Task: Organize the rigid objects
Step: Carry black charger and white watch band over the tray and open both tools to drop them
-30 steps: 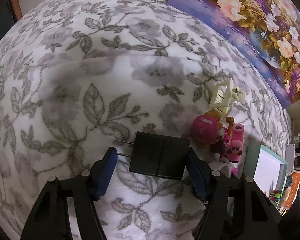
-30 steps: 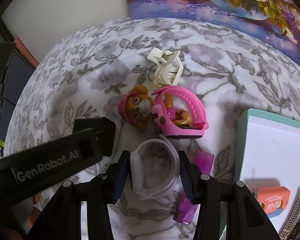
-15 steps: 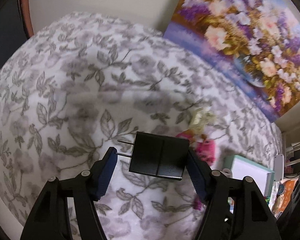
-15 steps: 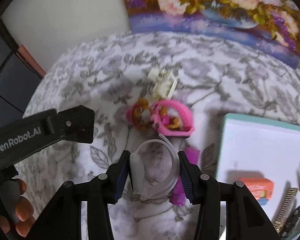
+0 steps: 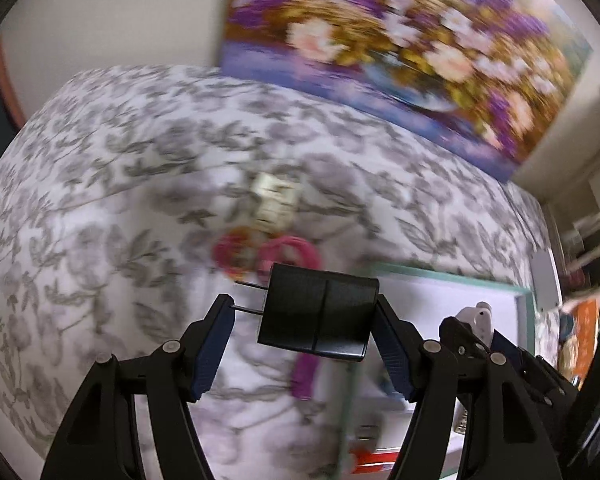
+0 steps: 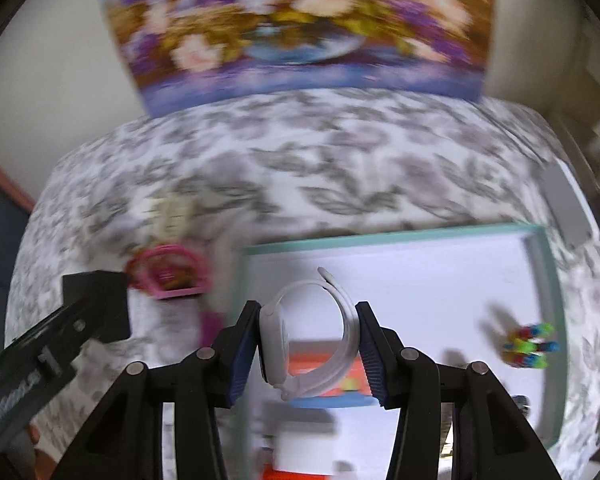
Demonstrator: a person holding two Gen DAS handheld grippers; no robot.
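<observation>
While blur smears both views:
Left gripper (image 5: 304, 330): clamped on black charger (image 5: 318, 318), prongs toward its left finger.
Right gripper (image 6: 308, 350): clasping white watch (image 6: 312, 340); teal tray (image 6: 540, 280) apparently beneath.

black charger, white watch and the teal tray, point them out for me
black charger (image 5: 318, 312), left wrist view, middle of its dark body
white watch (image 6: 274, 340), right wrist view, on its case beside the left pad
teal tray (image 6: 380, 240), right wrist view, on its far rim
</observation>
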